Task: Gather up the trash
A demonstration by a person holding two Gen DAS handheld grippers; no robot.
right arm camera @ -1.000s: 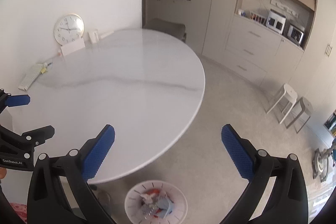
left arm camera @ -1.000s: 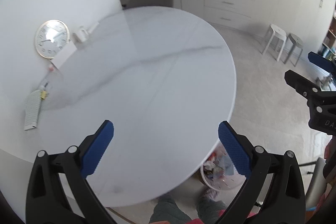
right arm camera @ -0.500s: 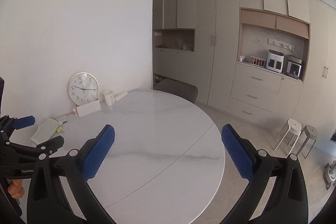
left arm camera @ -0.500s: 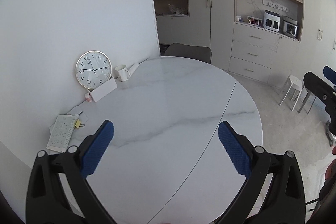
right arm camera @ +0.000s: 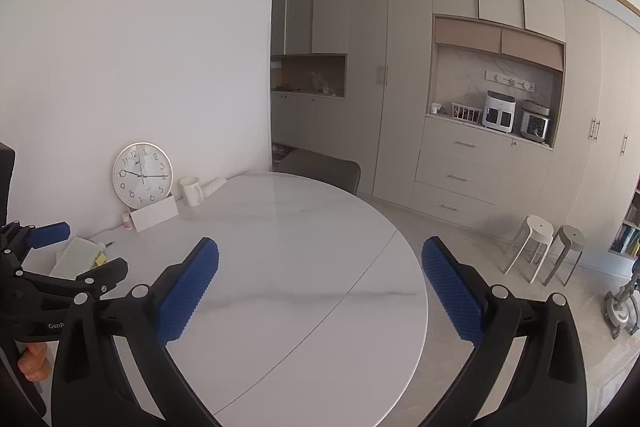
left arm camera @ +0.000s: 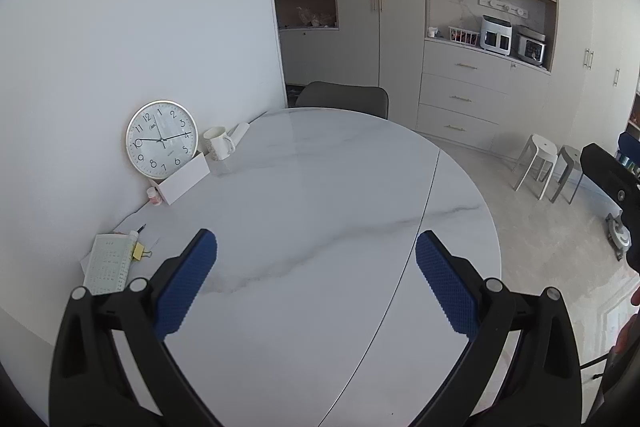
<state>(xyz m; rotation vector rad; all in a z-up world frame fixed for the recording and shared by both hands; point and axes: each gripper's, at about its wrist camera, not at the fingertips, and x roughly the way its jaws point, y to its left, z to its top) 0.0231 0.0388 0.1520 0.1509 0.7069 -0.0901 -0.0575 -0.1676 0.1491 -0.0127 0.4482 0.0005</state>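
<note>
Round white marble table [left arm camera: 320,219] with grey veining, glossy, a seam across it, set against a white wall; beige cabinets behind. At the table's wall edge: round clock [left arm camera: 162,139], white mug [left arm camera: 218,143], white card box [left arm camera: 185,178], calendar pad [left arm camera: 109,263] with yellow clip. Left gripper [left arm camera: 316,259] and right gripper [right arm camera: 320,265] both spread wide, holding nothing. No trash visible.

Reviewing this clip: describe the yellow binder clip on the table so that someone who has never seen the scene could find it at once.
Start at the round white marble table and go to its edge along the white wall, below the wall clock. There a white printed pad lies flat; the binder clip sits against its right side. It is the only yellow thing there.
</note>
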